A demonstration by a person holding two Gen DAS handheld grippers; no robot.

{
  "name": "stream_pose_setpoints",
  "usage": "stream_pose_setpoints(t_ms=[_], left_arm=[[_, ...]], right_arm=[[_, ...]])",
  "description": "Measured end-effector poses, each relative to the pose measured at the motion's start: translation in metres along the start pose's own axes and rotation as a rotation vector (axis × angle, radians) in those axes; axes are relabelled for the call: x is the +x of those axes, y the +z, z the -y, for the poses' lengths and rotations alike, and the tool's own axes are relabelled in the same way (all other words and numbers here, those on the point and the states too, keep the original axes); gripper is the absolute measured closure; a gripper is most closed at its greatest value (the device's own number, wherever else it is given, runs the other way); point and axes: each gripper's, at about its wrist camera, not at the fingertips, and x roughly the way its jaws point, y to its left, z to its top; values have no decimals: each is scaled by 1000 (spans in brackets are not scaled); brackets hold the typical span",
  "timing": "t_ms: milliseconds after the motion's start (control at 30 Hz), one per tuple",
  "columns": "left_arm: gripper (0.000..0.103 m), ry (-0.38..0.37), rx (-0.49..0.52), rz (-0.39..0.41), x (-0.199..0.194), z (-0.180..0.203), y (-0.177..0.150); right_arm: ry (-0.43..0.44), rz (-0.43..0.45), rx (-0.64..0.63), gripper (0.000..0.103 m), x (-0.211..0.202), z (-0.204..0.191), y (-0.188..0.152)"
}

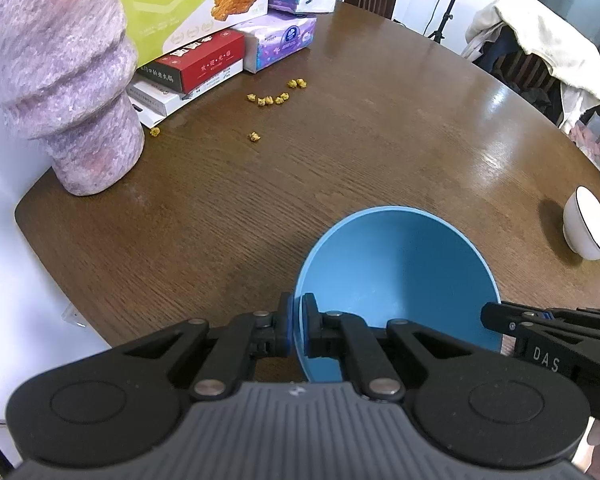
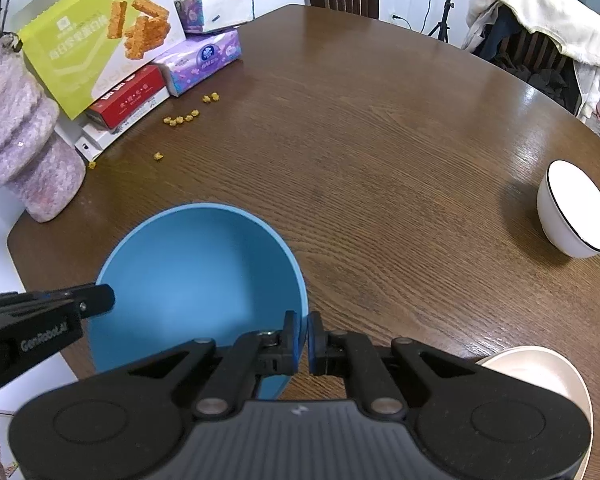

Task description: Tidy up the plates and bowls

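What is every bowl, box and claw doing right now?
Blue bowl: upright, empty, its rim pinched on both sides.
Left claw: shut on the blue bowl's rim.
Right claw: shut on the blue bowl's rim.
White bowl: upright on the table, untouched.
Beige dish: mostly hidden beneath the right claw.
Snack box: leaning on stacked boxes.
Yellow crumbs: scattered.
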Motion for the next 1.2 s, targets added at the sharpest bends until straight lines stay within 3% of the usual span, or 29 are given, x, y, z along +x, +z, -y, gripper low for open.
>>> stream_pose_setpoints(t_ms=[100, 167, 200, 267, 333, 400, 467, 500, 533, 600, 833, 967, 1200], left_arm=[[90, 5, -10, 3, 0, -2, 0], [70, -4, -11, 24, -4, -4, -1], [54, -2, -13, 38, -7, -4, -1], [45, 5, -6, 82, -16, -6, -1], [25, 1, 1, 109, -25, -6, 1], [17, -7, 10, 162, -37, -6, 1], [9, -4, 33, 207, -47, -3, 0], [3, -11, 43, 230, -52, -2, 0], [0, -22, 55, 257, -58, 0, -1], [0, -50, 86, 299, -69, 5, -4], [0, -138, 201, 319, -86, 33, -18], [0, -194, 241, 310, -91, 50, -21], [0, -267, 300, 308, -96, 83, -26]], right_arm=[[18, 3, 15, 94, -1, 3, 0], [16, 20, 16, 92, -4, 4, 0], [13, 32, 22, 89, -6, 5, 0], [29, 53, 37, 76, -11, 9, 0], [43, 85, 58, 56, -20, 15, -2], [72, 124, 80, 55, -32, 22, -6], [109, 155, 97, 47, -44, 29, -11], [118, 168, 105, 37, -49, 33, -14], [124, 186, 114, 27, -56, 38, -19], [118, 209, 132, 17, -67, 47, -27], [62, 236, 185, 4, -100, 82, -66], [-15, 222, 217, 2, -115, 101, -87], [-57, 265, 318, 0, -144, 134, -119]])
